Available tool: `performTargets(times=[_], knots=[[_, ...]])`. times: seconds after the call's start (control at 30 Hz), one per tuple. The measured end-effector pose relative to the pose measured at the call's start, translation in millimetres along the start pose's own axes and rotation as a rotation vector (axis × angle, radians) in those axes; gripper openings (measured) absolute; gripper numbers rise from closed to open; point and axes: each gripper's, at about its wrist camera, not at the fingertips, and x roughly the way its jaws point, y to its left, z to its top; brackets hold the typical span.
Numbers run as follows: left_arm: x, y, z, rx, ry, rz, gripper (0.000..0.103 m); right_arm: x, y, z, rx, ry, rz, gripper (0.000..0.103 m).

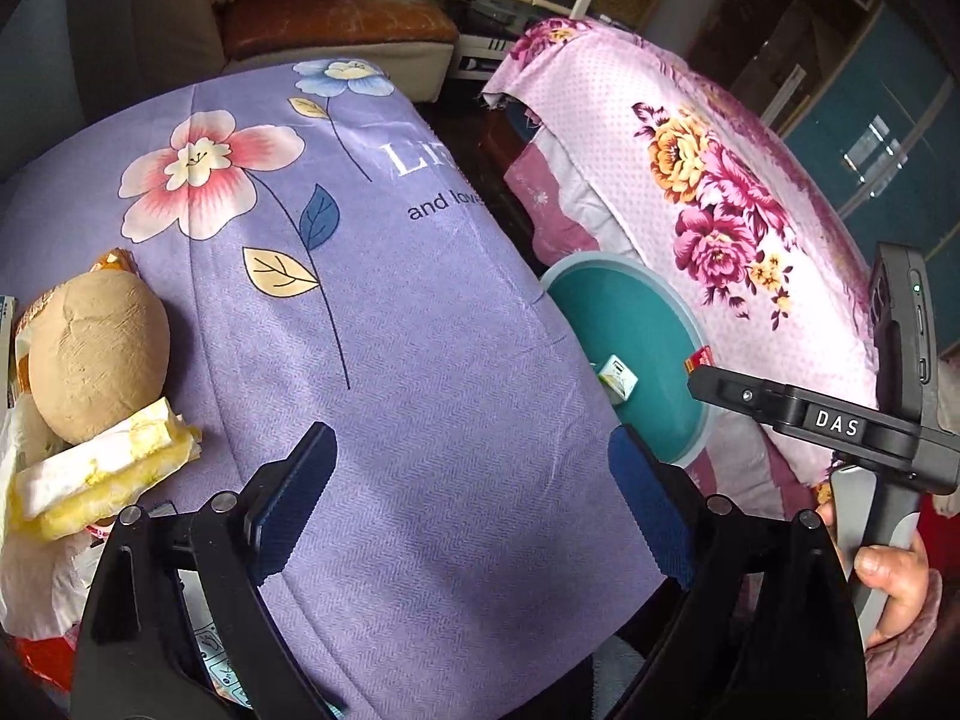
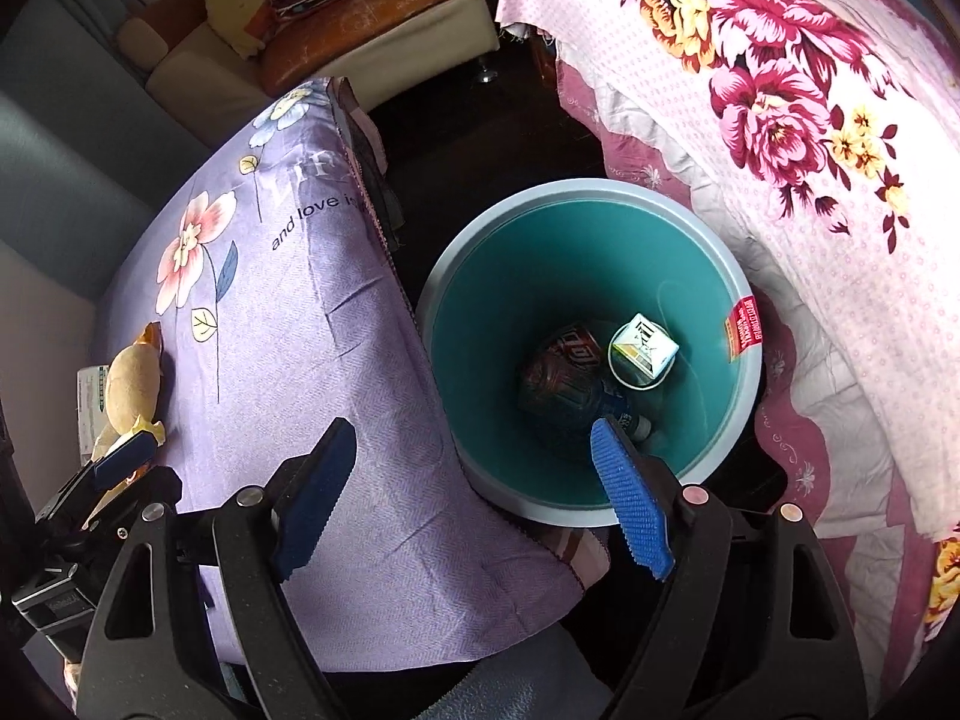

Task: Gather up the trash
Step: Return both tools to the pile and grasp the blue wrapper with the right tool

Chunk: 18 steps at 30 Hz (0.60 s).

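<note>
Blue ribbed pads mark both claws, and both stand spread with nothing between them: the right gripper (image 2: 474,498) hangs nearest, one finger over the purple flowered cloth (image 2: 288,324) and the other over the near rim of the teal bin (image 2: 735,414), while the left gripper (image 1: 474,504) hovers over bare cloth with its jaws wide apart and empty. Just beyond the right gripper, down in the bin, lie a dark drink bottle (image 2: 561,387) with a red-and-white label and a small white carton (image 2: 642,351), so part of the collecting looks done. What is left sits at the left edge of the table, near the left gripper: a pile of trash (image 1: 90,420) made up of a round tan ball that looks like crumpled paper, a wad of white tissue stained yellow, and bits of orange and white wrapper under them, all soft, loose and light by the look of it. I would judge the job somewhere in the middle, with that pile next to be picked up. Farther right a pink flowered blanket (image 2: 810,138) drapes beside the bin, and a sofa (image 2: 336,48) stands at the far end.
</note>
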Motion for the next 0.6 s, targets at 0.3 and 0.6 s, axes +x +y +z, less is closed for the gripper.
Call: performTargets(times=[0.3,0.6], knots=[[-53.0,66.3,-20.3,-0.087,-0.064,0.033,0.094,11.0,89.1,-19.1,-0.160,0.058,0.021,0.079],[-93.0,136.0,-51.4,-0.184,-0.110,0.100,0.095,32.3,179.6,-56.1,-0.338,0.168,0.080,0.079]])
